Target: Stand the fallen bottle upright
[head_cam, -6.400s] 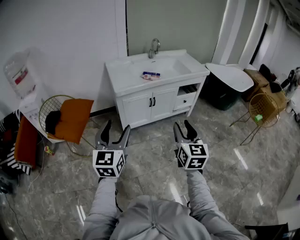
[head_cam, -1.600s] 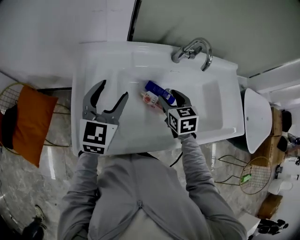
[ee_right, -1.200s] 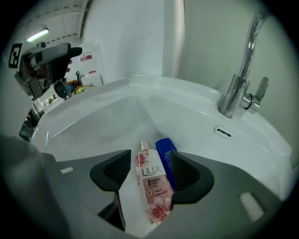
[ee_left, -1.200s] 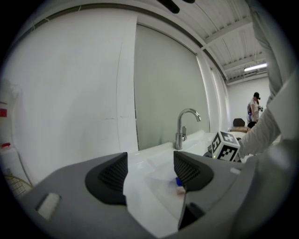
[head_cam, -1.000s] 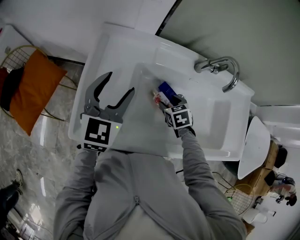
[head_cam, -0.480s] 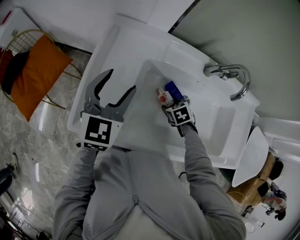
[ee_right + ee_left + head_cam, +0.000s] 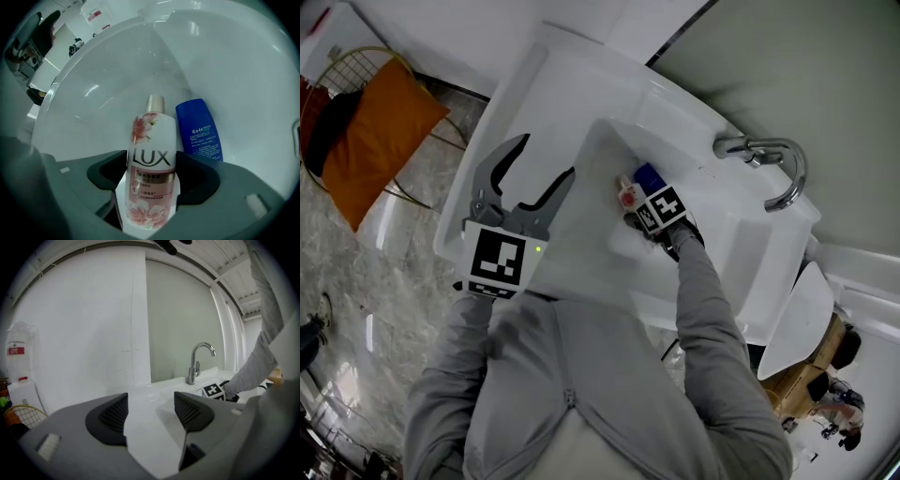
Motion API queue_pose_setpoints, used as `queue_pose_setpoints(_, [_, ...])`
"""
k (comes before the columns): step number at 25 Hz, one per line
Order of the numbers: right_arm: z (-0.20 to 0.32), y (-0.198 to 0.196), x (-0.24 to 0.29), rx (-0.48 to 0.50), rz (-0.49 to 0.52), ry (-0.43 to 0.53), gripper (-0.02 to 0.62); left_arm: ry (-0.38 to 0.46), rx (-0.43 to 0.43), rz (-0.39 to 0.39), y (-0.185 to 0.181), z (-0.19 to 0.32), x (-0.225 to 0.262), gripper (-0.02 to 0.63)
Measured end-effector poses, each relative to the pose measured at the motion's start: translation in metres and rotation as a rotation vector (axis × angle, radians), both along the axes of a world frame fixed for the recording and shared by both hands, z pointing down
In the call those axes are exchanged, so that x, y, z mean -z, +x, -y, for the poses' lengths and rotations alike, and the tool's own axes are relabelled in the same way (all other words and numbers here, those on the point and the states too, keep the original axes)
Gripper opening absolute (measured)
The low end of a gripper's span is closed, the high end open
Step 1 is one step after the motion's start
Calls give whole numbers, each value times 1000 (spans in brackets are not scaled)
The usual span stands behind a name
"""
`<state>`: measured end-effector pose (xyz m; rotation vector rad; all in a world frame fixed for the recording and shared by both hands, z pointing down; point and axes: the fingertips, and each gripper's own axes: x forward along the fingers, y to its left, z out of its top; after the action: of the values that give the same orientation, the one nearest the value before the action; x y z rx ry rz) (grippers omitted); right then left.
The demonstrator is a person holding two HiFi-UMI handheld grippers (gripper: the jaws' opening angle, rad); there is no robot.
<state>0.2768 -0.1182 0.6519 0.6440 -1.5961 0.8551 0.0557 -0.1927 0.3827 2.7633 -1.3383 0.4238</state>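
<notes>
Here, pink bottle point(image 7: 151, 173) and blue bottle point(image 7: 199, 129), both lower ends hidden.

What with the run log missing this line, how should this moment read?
right gripper: jaws just been opening, astride pink bottle lying in sink | left gripper: open, empty

Wearing light grey zip-front top point(image 7: 572, 412) with long sleeves point(image 7: 703, 309). Showing dark grey left gripper point(image 7: 546, 157) with ribbed black pads point(image 7: 112, 416), black-and-white square-marker cube point(image 7: 497, 262), small green light point(image 7: 541, 248). Showing matching cube on right gripper point(image 7: 645, 214).
</notes>
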Motion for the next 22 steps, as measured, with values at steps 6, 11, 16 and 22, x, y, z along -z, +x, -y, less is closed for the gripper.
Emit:
queue_pose_setpoints(6, [-3,-6,-13,29,-19,-79,330,-10,7,6,-2,6,-3,337])
queue_pose_setpoints(11, [-2,-4,-15,70,-68,-67,333,-20,13,6,-4,11,-7,337])
queue_pose_setpoints(16, [0,-5,-16,63,-119,-34,337,-27,5,-3,-2,14,-9,337])
queue_pose_setpoints(22, [1,-4,-17,56,-131,-27,336,-31,-4,-4,1,14,-11,337])
